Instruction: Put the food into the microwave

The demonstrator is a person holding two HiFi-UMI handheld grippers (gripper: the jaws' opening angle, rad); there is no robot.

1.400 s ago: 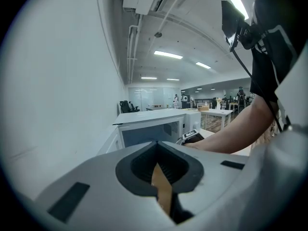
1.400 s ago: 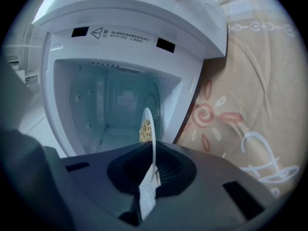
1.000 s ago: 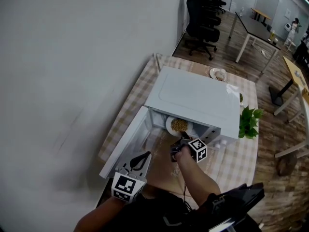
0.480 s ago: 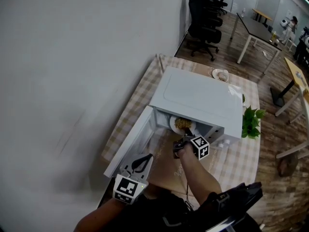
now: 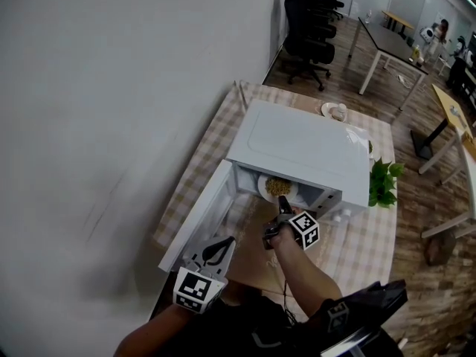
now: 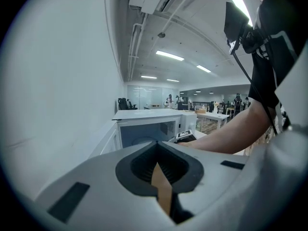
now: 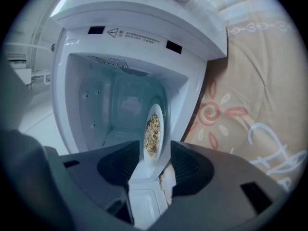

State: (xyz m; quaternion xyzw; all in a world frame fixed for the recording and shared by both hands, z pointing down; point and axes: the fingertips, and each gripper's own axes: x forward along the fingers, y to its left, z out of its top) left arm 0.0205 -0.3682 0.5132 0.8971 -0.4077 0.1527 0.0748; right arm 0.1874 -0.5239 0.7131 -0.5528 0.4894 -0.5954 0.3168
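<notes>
The white microwave (image 5: pixel 305 147) stands on the checked table with its door (image 5: pixel 197 218) swung open to the left. A white plate of brownish food (image 5: pixel 277 188) lies inside the cavity. My right gripper (image 5: pixel 282 207) is at the microwave's mouth, just in front of the plate. In the right gripper view, my right gripper (image 7: pixel 153 160) has just been opening. The plate (image 7: pixel 153 134) shows in the gap between the jaws, and the pads do not press on it. My left gripper (image 5: pixel 216 250) hangs back by the door's near end, shut and empty. The left gripper view shows its tips (image 6: pixel 156 170) closed together.
A green potted plant (image 5: pixel 383 184) stands right of the microwave. A small plate of food (image 5: pixel 336 111) sits at the table's far end. The wall runs along the left. Office chairs (image 5: pixel 309 21) and desks stand beyond the table.
The plate now lies a little further into the cavity, away from the right gripper's tips. Neither hand has shifted noticeably.
</notes>
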